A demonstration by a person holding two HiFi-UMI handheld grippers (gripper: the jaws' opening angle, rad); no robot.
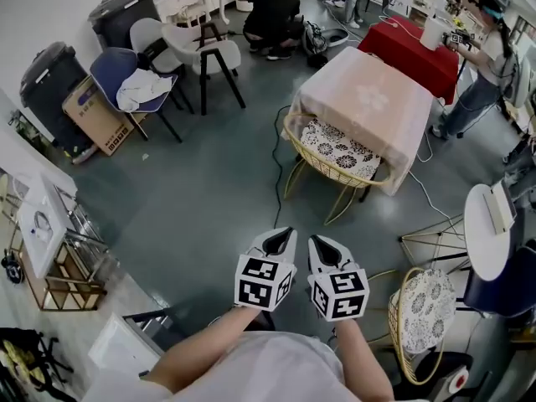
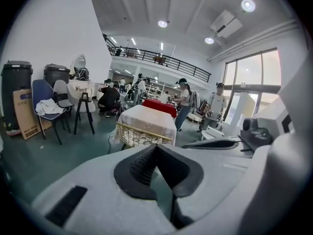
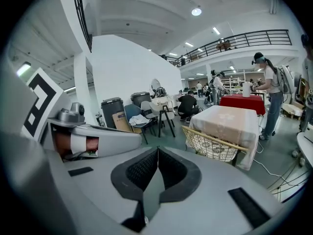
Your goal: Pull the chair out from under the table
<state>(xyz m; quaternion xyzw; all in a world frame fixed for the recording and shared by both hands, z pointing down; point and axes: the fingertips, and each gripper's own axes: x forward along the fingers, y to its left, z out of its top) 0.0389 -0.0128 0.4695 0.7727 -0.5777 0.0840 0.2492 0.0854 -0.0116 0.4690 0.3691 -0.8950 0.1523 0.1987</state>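
1. Looking down in the head view, I see the left gripper point(image 1: 283, 234) and the right gripper point(image 1: 318, 241) side by side at 6 o'clock. Both are clenched shut and hold nothing. They point up toward the chair point(image 1: 335, 153) at 1 o'clock, and I think that is so they can go and grab it. The chair is gold wire with a spotted cushion. It is well apart from both grippers. Its seat is tucked part way under the table point(image 1: 368, 99), so the pale cloth hides the far end of the seat. A black cable point(image 1: 279, 166) lies on the floor just beside the chair legs and might get in the way.

2. In the left gripper view, the jaws are squeezed together with nothing between them. The chair's wire back shows at 12 o'clock, right up against the table. The gripper's own body hides the chair legs. The other gripper is cut off at 3 o'clock.

3. In the right gripper view, the jaws are closed too, and empty. The chair sits at 2 o'clock with its top rail facing us, which looks like the easy part to grab. I cannot tell how far under the table the seat goes.
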